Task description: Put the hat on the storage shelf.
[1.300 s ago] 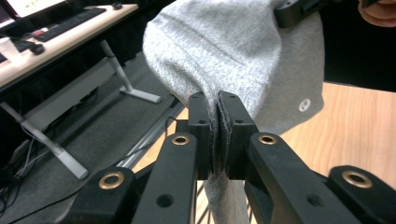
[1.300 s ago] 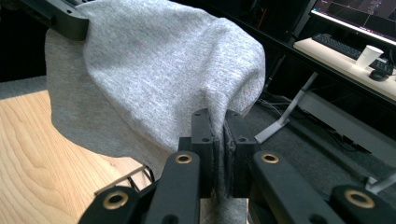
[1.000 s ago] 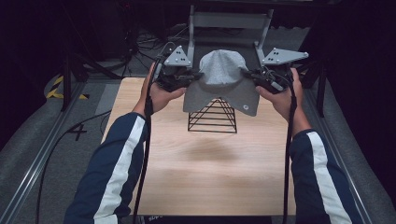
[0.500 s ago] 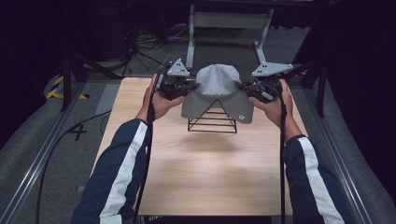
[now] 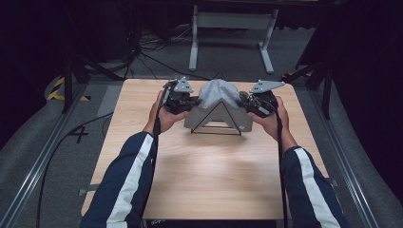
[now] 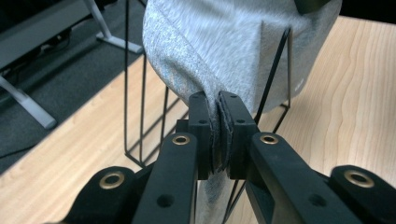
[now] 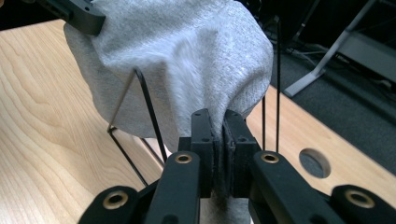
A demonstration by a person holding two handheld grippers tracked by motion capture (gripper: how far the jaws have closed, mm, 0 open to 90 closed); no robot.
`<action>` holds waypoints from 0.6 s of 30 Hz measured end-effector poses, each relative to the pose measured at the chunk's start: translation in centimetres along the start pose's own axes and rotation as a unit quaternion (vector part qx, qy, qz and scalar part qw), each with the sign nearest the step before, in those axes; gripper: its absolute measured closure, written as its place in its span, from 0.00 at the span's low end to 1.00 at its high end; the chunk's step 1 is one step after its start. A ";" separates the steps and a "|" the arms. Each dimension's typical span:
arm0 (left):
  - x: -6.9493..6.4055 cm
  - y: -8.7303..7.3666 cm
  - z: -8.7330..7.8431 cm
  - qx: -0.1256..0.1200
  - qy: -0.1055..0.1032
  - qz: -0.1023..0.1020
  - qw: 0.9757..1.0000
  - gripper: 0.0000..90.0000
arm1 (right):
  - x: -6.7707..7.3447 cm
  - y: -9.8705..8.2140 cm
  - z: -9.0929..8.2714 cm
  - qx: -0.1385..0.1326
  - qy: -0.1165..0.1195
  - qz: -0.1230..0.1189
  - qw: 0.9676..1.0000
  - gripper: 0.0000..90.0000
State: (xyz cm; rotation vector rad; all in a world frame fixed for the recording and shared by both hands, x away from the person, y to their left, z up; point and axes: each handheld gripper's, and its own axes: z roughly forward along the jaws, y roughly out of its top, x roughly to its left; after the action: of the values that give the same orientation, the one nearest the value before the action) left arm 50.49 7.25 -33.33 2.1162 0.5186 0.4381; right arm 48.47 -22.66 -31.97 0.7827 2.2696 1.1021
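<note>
I have a grey knit beanie (image 5: 217, 97) pinched from both sides and draped over the peak of a black wire rack (image 5: 216, 124), a triangular frame standing on the far half of the wooden table (image 5: 199, 175), roughly midway between its left and right edges. My left gripper (image 5: 189, 102) sits at the left side of the rack with its jaws clamped tight on the hat's edge; in the left gripper view the fabric (image 6: 219, 56) is squeezed flat between the two black pads (image 6: 201, 122), with a strip of it hanging down below them. My right gripper (image 5: 246, 101) mirrors this on the right side, its jaws likewise closed on a fold of the beanie (image 7: 187, 51), the cloth bunching just above the pads (image 7: 201, 135). The crown of the hat rounds over the top of the rack, and its near side hangs down over the wires, with a small pale mark near its lower right corner. From the right gripper view I see the rack's thin rods (image 7: 148, 107) running under the cloth, and a round hole (image 7: 314, 163) in the tabletop just beyond. Both of my forearms, in dark sleeves (image 5: 126, 183) with a white stripe, reach in from the near edge.
</note>
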 end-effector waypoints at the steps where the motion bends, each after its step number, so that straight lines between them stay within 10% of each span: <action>1: -0.1 -0.4 0.4 0.000 -0.002 -0.006 1.000 0.94 | 0.0 0.0 0.0 0.000 0.000 0.000 1.000 0.94; 18: -0.7 -3.9 3.9 0.042 -0.012 -0.018 0.999 0.94 | 0.2 -4.0 3.4 0.043 0.008 0.026 0.999 0.94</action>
State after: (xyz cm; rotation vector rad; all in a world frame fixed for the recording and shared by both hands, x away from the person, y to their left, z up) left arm 50.99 6.26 -38.76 2.1866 0.5696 0.3759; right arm 49.38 -22.80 -37.15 0.8732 2.3346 1.0429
